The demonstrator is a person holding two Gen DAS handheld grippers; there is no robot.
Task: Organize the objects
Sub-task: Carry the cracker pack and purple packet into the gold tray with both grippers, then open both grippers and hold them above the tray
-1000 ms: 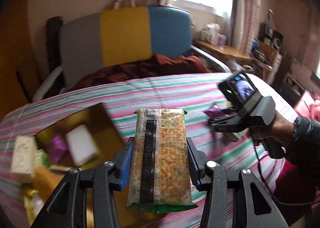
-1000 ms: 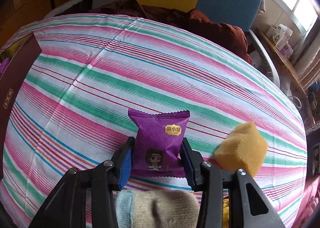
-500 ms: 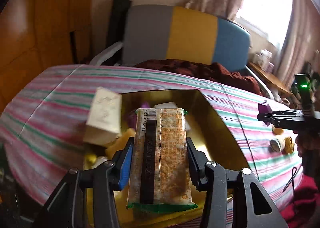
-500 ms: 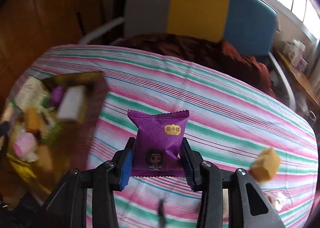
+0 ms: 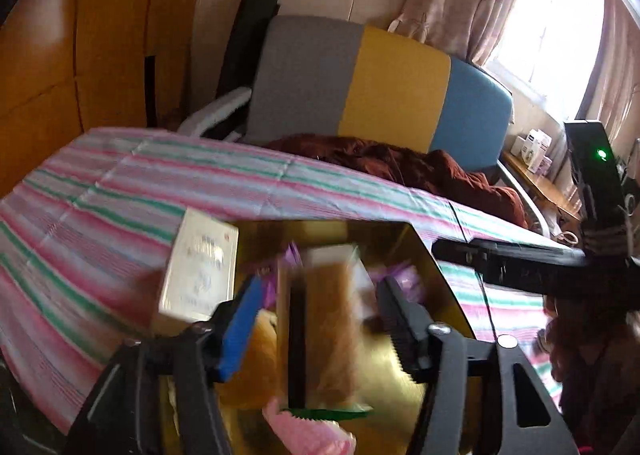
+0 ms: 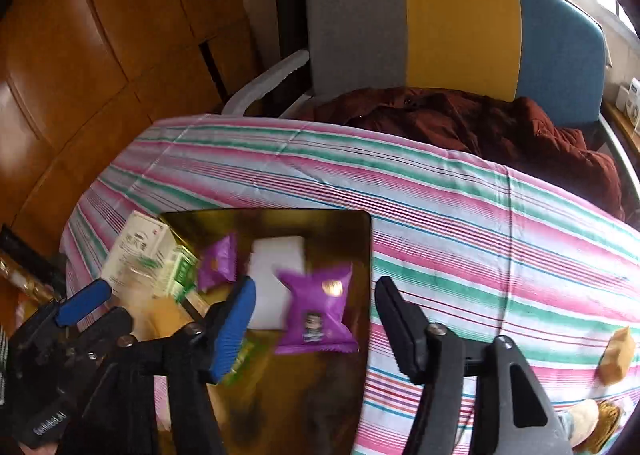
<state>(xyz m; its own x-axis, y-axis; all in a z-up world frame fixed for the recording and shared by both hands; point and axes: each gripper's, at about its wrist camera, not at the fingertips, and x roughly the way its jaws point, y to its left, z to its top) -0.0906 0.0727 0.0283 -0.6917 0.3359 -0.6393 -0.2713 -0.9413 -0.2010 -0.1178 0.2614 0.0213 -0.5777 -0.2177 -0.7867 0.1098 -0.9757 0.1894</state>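
Observation:
My left gripper (image 5: 316, 319) hangs over the gold box (image 5: 424, 255), its jaws opening. A blurred orange cracker pack (image 5: 320, 335) sits loose between the pads, with a gap on each side. My right gripper (image 6: 316, 319) is over the same gold box (image 6: 356, 223), and its jaws are opening too. A purple snack packet (image 6: 318, 311) lies tilted between its fingers, touching neither pad. Inside the box are a white block (image 6: 276, 259), a second purple packet (image 6: 218, 263) and a white-green carton (image 6: 140, 251).
The striped tablecloth (image 6: 480, 215) covers the table. A yellow cube (image 6: 618, 355) and a beige sock-like thing (image 6: 592, 419) lie at the right. A chair (image 6: 460, 27) with a brown garment stands behind. A pink wrapper (image 5: 312, 431) lies low in the box.
Both grippers swung left over the gold box. Their jaws have spread, and the cracker pack and purple packet have come loose from the pads.

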